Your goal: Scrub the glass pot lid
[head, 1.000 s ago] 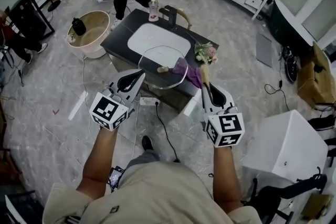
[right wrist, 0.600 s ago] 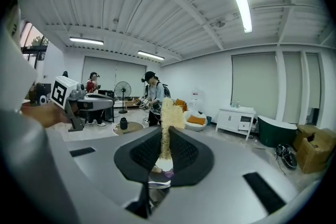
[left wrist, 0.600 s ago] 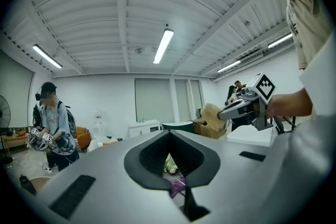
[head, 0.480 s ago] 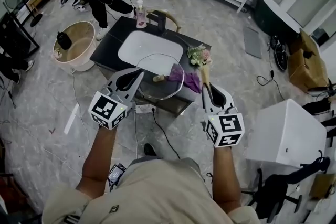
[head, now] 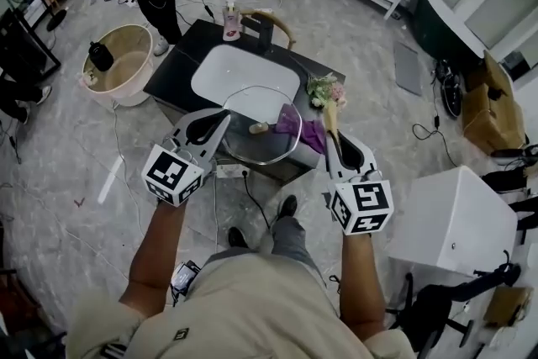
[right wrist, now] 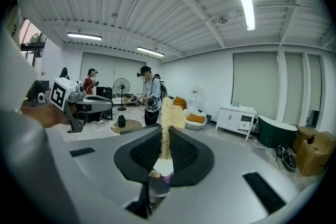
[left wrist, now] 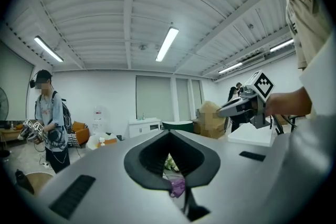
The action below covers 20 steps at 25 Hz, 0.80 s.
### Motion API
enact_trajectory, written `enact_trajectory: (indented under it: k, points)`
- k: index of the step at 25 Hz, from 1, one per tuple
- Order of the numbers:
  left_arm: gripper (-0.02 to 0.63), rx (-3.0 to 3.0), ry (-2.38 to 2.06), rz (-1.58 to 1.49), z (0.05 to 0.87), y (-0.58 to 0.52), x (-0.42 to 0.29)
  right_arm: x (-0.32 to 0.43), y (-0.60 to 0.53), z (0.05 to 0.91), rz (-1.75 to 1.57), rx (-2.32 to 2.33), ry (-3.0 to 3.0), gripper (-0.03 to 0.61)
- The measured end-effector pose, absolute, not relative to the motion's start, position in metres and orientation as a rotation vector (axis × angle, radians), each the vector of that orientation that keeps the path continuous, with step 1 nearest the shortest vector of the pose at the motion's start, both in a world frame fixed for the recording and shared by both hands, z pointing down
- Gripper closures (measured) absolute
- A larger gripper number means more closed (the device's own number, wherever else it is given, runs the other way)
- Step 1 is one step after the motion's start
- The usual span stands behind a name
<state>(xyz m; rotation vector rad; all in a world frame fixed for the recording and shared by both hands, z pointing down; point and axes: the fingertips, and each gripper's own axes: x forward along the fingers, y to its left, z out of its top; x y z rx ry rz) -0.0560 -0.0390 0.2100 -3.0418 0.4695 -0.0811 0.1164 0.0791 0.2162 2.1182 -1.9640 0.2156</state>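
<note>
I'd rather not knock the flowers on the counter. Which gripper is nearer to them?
Right. The right gripper, clamping the scrubber, sits just short of the flowers. The left gripper is off to their left, across the glass pot lid it holds.

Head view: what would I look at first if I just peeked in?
Probably the glass pot lid in the middle, gripped at its edge by the left gripper above the black counter. Next, the straw-coloured scrubber sticking up from the right gripper, beside the pink flowers.
</note>
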Motion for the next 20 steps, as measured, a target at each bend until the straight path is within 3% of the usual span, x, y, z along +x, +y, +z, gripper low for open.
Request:
enact_trajectory:
  k: [20]
  points:
    - [0.6, -3.027, 0.909, -0.238, 0.248, -0.119, -0.041, 0.158, -0.072, 0.228, 0.226, 1.818, -2.256, 0.54]
